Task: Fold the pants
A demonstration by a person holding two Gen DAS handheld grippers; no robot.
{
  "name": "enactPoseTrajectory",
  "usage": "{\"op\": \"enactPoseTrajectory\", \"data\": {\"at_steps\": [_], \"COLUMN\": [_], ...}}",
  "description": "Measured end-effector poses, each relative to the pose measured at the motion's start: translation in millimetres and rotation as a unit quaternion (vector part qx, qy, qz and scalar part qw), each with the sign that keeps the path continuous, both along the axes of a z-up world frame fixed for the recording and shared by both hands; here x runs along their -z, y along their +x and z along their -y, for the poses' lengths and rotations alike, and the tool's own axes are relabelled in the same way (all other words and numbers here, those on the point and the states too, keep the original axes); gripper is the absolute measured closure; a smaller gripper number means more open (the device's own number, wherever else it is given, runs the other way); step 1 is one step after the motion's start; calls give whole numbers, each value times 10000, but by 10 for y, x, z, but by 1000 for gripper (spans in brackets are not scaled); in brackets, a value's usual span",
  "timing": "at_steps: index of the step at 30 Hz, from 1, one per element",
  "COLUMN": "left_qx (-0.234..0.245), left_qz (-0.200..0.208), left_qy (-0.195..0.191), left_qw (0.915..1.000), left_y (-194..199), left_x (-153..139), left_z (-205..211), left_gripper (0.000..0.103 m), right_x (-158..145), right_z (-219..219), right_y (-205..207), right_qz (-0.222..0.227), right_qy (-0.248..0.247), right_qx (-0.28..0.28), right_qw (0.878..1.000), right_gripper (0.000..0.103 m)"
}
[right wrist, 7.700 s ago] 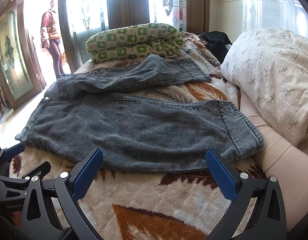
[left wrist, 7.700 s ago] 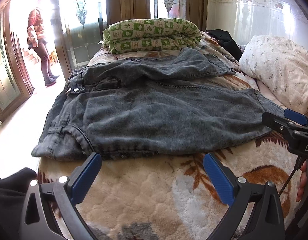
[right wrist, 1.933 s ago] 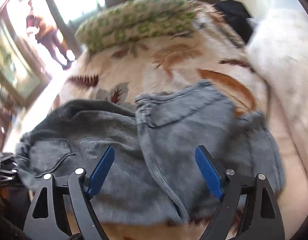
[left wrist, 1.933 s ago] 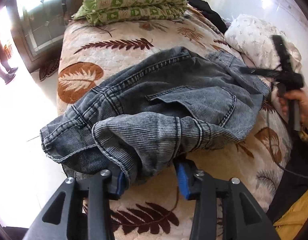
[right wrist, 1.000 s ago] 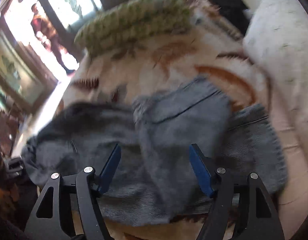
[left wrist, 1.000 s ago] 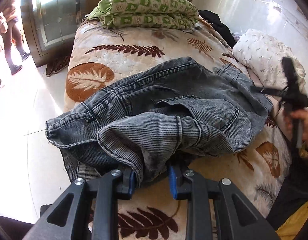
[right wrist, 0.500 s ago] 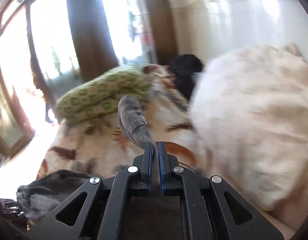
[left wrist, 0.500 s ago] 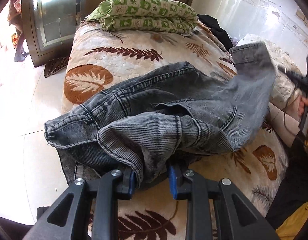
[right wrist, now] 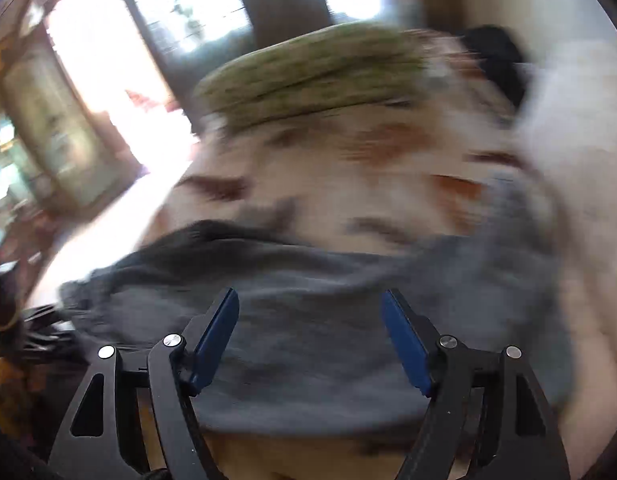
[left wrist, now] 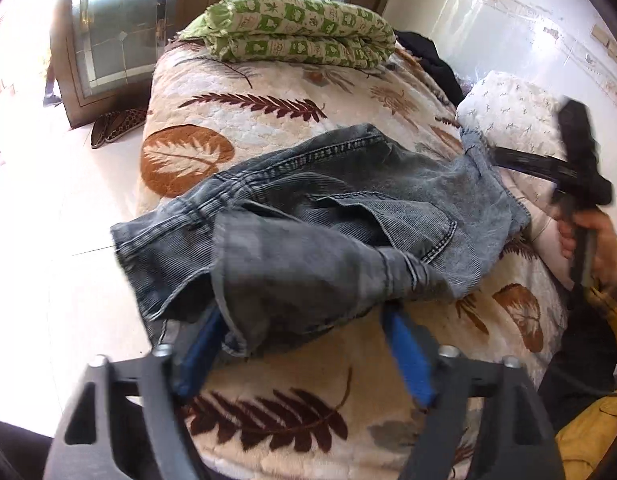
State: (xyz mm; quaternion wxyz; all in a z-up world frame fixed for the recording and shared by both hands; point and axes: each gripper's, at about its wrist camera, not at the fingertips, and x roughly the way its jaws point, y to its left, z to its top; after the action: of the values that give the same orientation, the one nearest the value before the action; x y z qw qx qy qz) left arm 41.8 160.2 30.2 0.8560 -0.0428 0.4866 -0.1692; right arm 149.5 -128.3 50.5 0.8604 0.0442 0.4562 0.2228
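Grey denim pants [left wrist: 328, 216] lie folded in a loose bundle on the leaf-patterned bedspread [left wrist: 276, 112]. My left gripper [left wrist: 304, 344] is open, its blue pads on either side of the near waist end, which drapes between them. My right gripper [right wrist: 310, 340] is open and empty just above the pants [right wrist: 308, 320]; that view is motion-blurred. It also shows in the left wrist view [left wrist: 520, 164], at the far right by the leg hems.
A folded green patterned quilt [left wrist: 292, 36] lies at the far end of the bed. A white floral pillow [left wrist: 516, 116] and dark clothing [left wrist: 432, 64] lie at the right. Slippers [left wrist: 116, 124] sit on the floor to the left. A wall runs along the right.
My left gripper has opened and let go of the waist end. My right gripper has opened and dropped the leg end, which now lies on the bundle.
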Motion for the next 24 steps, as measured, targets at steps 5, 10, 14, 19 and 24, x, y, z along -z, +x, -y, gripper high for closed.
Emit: {"op": "enactPoseTrajectory", "data": {"at_steps": [5, 10, 14, 19, 24], "left_qx": [-241, -376, -710, -1047, -1222], "left_qz": [-144, -187, -326, -698, -876], "left_qy": [-395, -1013, -1088, -974, -934], "left_qw": [9988, 9940, 9910, 9872, 9842], "left_y": [-50, -95, -18, 229, 496], "left_x": [-24, -49, 44, 285, 435], "left_z": [-243, -484, -655, -762, -796], "left_gripper": [21, 20, 20, 20, 41], "right_x": [245, 318, 520, 652, 612], "right_z": [-911, -1144, -1264, -1437, -1347], "right_y": [432, 670, 798, 835, 929], "right_qz": [-221, -324, -736, -908, -659], "right_qy": [-376, -471, -816, -1034, -765], "right_qx": [-1119, -1399, -1615, -1872, -1514], "right_qw": [9928, 9885, 9807, 9726, 9833], "right_gripper": [29, 29, 35, 83, 92]}}
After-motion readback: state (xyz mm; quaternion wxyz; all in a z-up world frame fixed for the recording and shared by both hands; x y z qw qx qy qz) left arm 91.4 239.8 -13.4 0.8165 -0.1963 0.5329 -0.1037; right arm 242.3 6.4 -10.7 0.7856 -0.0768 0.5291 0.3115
